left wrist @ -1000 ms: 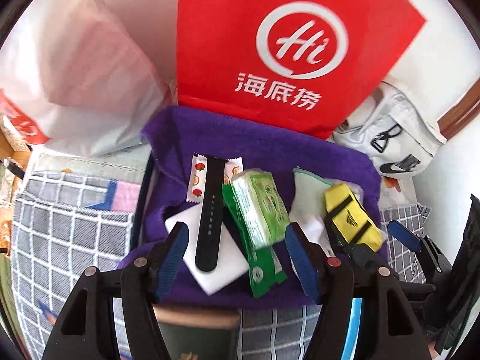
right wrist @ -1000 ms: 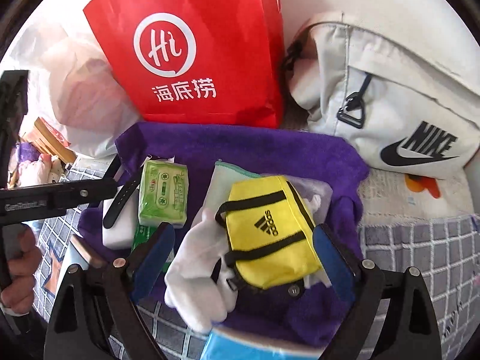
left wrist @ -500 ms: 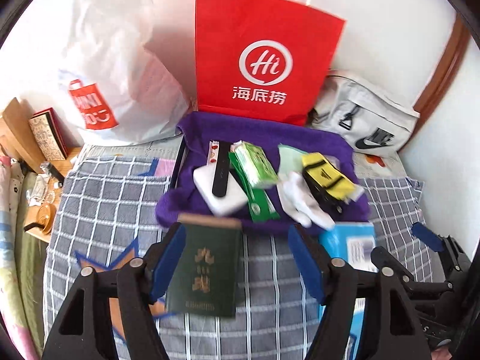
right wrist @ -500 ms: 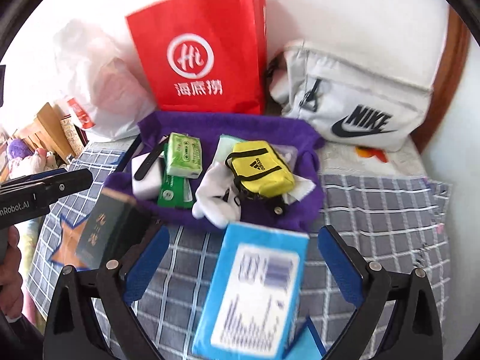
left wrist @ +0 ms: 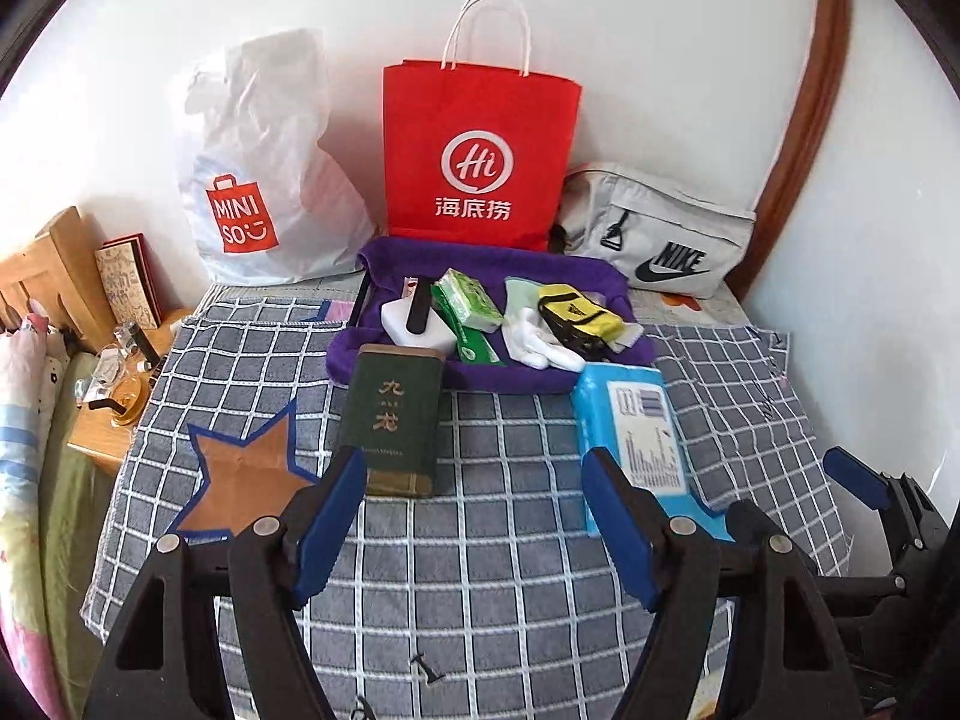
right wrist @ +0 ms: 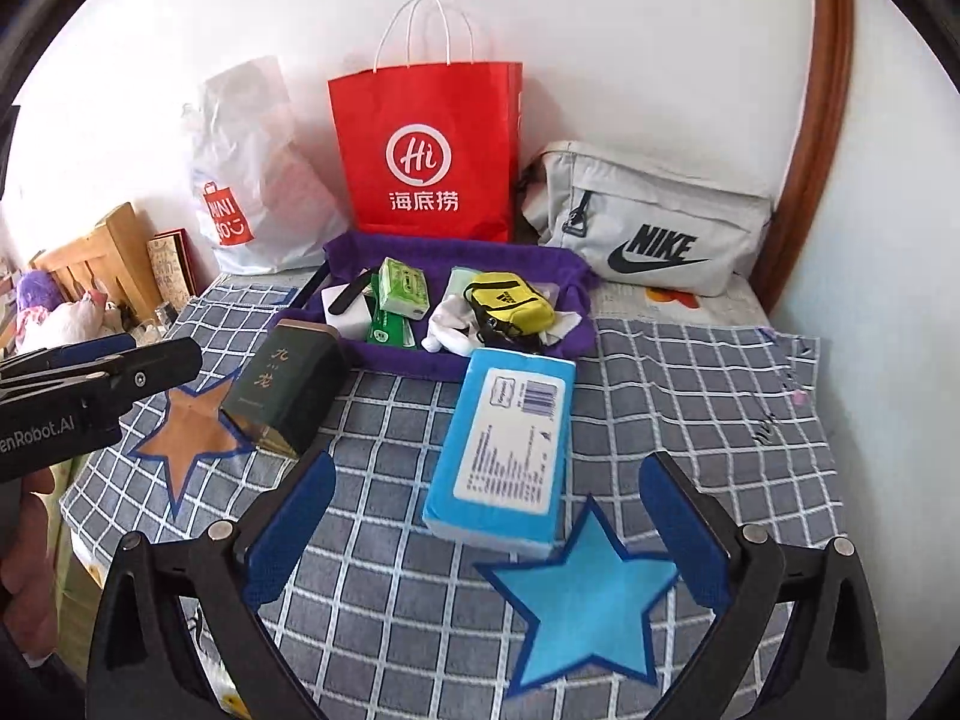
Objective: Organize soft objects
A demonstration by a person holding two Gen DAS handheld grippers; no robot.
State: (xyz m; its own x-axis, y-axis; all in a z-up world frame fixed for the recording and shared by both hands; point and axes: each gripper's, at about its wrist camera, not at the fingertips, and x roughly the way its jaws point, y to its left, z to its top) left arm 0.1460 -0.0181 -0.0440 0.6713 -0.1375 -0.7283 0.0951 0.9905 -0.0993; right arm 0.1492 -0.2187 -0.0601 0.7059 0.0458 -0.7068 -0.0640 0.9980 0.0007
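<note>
Left claw (left wrist: 474,516) jaws apart, nothing between; right claw (right wrist: 486,522) spread wide, empty, its near parts cut off by the frame; soft items lie in the purple tray (left wrist: 384,360) at the far edge of the checked cloth (left wrist: 480,570): green tissue pack (left wrist: 471,300), white glove (left wrist: 534,339), yellow pouch (left wrist: 573,315) partly overlapping; blue tissue pack (right wrist: 504,450) and green box (left wrist: 393,426) sit just near of it; open cloth nearer.

We see a bed under a grey checked cloth (left wrist: 480,570). Lying on it: a purple towel (left wrist: 480,261), a dark green box (left wrist: 393,426), a blue tissue pack (right wrist: 504,450), a brown star (left wrist: 243,480) and a blue star (right wrist: 588,612).
</note>
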